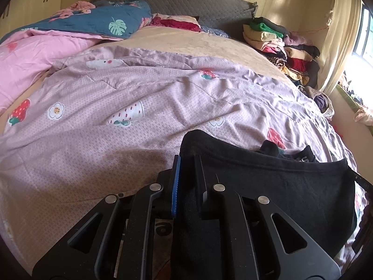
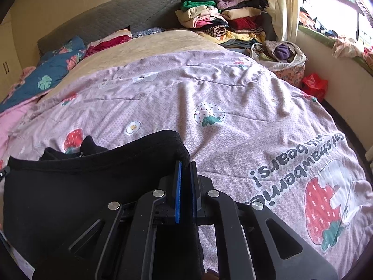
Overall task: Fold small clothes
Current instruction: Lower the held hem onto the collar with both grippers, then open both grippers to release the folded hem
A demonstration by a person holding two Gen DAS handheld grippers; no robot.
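A small black garment (image 1: 291, 186) hangs stretched between my two grippers above the bed. My left gripper (image 1: 187, 161) is shut on its left corner, with black cloth pinched between the blue pads. My right gripper (image 2: 185, 165) is shut on its right corner, and the black garment (image 2: 70, 186) spreads to the left of it. A further bit of black cloth (image 2: 91, 145) lies on the quilt just behind the held edge. The lower part of the garment is hidden behind the gripper bodies.
A lilac strawberry-print quilt (image 2: 233, 98) covers the bed under both grippers. A pink blanket (image 1: 35, 53) and a blue leaf-print duvet (image 1: 100, 21) lie at the far left. Stacked folded clothes (image 2: 221, 21) sit at the far right by the headboard. A bag of clothes (image 2: 286, 56) stands near the window.
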